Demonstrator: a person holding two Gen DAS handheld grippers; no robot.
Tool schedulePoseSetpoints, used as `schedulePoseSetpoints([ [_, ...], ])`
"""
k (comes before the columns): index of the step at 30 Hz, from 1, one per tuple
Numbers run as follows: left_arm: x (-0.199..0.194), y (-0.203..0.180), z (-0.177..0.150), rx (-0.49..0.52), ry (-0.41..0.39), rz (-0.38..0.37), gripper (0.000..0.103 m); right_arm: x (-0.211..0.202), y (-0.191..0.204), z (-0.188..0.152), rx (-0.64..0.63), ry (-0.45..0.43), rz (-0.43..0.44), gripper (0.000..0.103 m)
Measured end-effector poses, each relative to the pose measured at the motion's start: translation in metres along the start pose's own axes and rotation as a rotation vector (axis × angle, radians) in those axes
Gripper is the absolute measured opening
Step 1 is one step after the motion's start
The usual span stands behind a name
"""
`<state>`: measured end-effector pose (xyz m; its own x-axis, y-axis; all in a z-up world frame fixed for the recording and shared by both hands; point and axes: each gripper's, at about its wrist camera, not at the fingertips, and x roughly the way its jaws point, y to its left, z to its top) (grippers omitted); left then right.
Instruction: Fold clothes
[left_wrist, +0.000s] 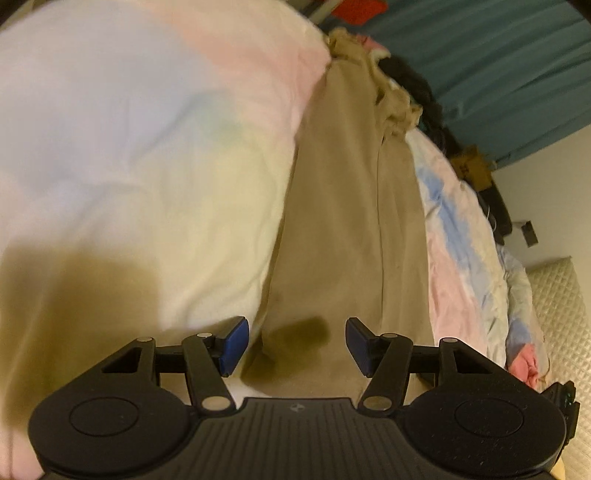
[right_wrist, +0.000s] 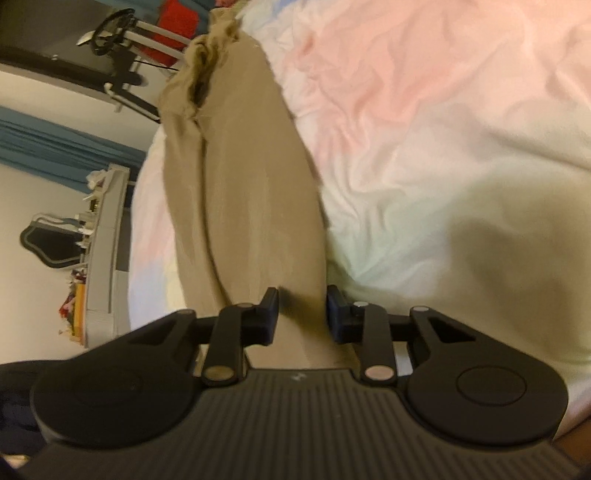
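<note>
A pair of tan trousers (left_wrist: 343, 229) lies stretched out lengthwise on a pastel bedspread (left_wrist: 129, 147), its gathered waistband at the far end. My left gripper (left_wrist: 297, 345) is open and hovers just above the near end of the trousers, with nothing between its blue pads. In the right wrist view the same trousers (right_wrist: 251, 192) run away from the camera. My right gripper (right_wrist: 303, 314) is open, with its fingers on either side of the near end of the trouser fabric, which passes between them.
The pastel bedspread (right_wrist: 424, 129) covers the bed on both sides of the trousers. Teal curtains (left_wrist: 498, 74) hang at the back right. A quilted cream mat (left_wrist: 561, 332) lies at the right. A grey shelf with clutter (right_wrist: 107, 251) and a black mirror (right_wrist: 48, 243) stand at the left.
</note>
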<state>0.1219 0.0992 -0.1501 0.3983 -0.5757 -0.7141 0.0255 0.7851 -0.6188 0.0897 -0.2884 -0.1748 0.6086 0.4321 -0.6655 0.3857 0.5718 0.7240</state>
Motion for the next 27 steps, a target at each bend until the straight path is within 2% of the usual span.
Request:
schedulePoseSetpoints([
  [3, 0.016, -0.002, -0.001, 0.006, 0.073, -0.030, 0.061, 0.008, -0.001, 0.000, 0.008, 0.020, -0.019, 0.032],
  [7, 0.014, -0.002, -0.004, 0.018, 0.068, -0.028, 0.057, 0.016, 0.004, -0.005, -0.021, 0.066, 0.000, 0.032],
  [9, 0.013, -0.003, -0.005, 0.025, 0.065, -0.027, 0.047, 0.015, 0.004, -0.007, -0.012, 0.088, 0.055, 0.032],
  [11, 0.012, -0.003, -0.006, 0.031, 0.062, -0.026, 0.026, 0.012, 0.007, -0.008, -0.021, 0.083, 0.086, 0.032],
  [13, 0.011, -0.003, -0.008, 0.037, 0.060, -0.025, 0.013, 0.010, 0.009, -0.009, -0.032, 0.077, 0.097, 0.032],
  [14, 0.006, -0.005, -0.009, 0.036, 0.043, -0.042, 0.009, 0.009, 0.010, -0.009, -0.036, 0.076, 0.097, 0.032],
  [17, -0.007, -0.010, -0.010, 0.059, -0.013, -0.081, 0.007, 0.012, 0.008, -0.010, -0.032, 0.079, 0.066, 0.032],
  [21, -0.006, -0.008, -0.011, 0.045, -0.004, -0.072, 0.007, 0.019, 0.011, -0.015, -0.080, 0.097, 0.016, 0.032],
  [23, 0.000, -0.003, -0.012, 0.027, 0.035, -0.056, 0.008, 0.024, 0.015, -0.018, -0.101, 0.109, 0.010, 0.034],
  [24, 0.005, -0.002, -0.011, 0.016, 0.051, -0.053, 0.010, 0.026, 0.017, -0.020, -0.111, 0.114, 0.008, 0.036],
  [26, 0.015, 0.000, -0.009, -0.005, 0.083, -0.047, 0.022, 0.028, 0.017, -0.021, -0.116, 0.124, 0.020, 0.042],
  [27, 0.018, 0.002, -0.008, -0.009, 0.093, -0.046, 0.025, 0.028, 0.017, -0.020, -0.115, 0.127, 0.030, 0.046],
])
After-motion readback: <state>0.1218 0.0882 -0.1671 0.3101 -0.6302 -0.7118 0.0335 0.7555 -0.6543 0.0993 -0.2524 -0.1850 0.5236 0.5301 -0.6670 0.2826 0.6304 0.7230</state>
